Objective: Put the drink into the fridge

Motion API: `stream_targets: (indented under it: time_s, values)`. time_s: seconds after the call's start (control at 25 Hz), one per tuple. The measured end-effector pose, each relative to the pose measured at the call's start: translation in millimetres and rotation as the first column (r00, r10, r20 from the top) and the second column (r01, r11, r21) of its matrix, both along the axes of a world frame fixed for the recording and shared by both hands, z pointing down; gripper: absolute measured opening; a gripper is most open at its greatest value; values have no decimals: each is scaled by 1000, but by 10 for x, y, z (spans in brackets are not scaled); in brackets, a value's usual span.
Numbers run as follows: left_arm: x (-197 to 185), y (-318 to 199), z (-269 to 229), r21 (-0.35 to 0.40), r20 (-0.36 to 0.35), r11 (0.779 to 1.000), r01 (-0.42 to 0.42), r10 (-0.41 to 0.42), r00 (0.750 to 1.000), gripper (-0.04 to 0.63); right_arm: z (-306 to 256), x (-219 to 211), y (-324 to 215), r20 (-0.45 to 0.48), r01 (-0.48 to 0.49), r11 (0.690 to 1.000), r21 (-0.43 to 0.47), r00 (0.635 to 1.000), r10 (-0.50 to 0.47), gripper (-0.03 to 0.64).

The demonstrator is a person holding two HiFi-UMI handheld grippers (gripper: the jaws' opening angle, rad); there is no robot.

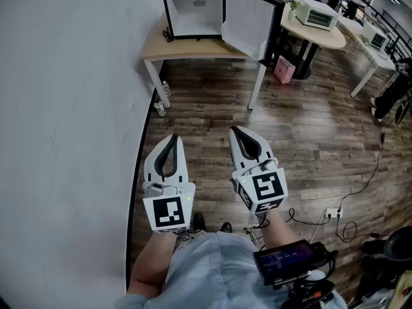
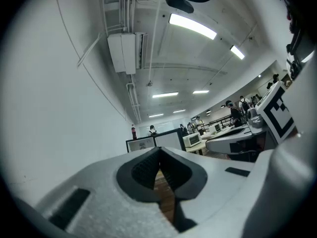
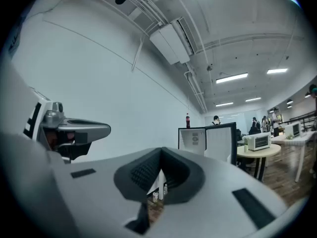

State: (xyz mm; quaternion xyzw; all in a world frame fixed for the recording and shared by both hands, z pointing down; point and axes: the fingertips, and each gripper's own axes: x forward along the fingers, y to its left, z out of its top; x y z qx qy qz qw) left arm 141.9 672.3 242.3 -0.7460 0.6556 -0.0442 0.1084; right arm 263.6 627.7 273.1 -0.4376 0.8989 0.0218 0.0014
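Observation:
A small black fridge (image 1: 193, 8) stands on a wooden table (image 1: 193, 49) against the white wall, its door (image 1: 248, 21) swung open to the right. A dark drink bottle (image 3: 187, 120) with a red cap stands on top of the fridge; the same bottle (image 2: 132, 131) shows small in the left gripper view. Both grippers are held level, well short of the table and pointing toward it. My left gripper (image 1: 172, 137) is shut with nothing in it, and so is my right gripper (image 1: 235, 131). In the gripper views the left gripper's tips (image 2: 159, 155) and the right gripper's tips (image 3: 161, 166) meet.
Small bottles (image 1: 161, 98) stand on the wood floor by the table's left leg. A round table (image 1: 322, 34) with a white microwave (image 1: 315, 15) and a pink bag (image 1: 284, 69) lie right of the fridge. A power strip (image 1: 333, 212) with cables lies at the right. People stand far off.

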Motion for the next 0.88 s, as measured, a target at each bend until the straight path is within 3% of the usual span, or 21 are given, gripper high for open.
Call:
stream_targets:
  time_s: [0.48,0.52,0.56,0.6,0.88]
  values:
    - [117,50,33,3,2,1000,23,-23,1000,8,-70,130,33,4,30,999,22,1000,-30,6]
    - [115,49,20,7,6,1000,25,-25,1000,9,-102,135,15,7,36,999,25,999,-36,47]
    - [110,40,6,13,11,1000,27,-27,1000,8,-129,135,-13,9,44,999,23,999,-44,181]
    - [100,22,-4,20,19,999,28,-29,999,8,-153,136,-51,10,46,999,20,999,-47,257]
    - [-59,-271,-3,8,-22,999,47,-47,999,8,-224,123,-411,-7,11,999,32,1000,-11,299]
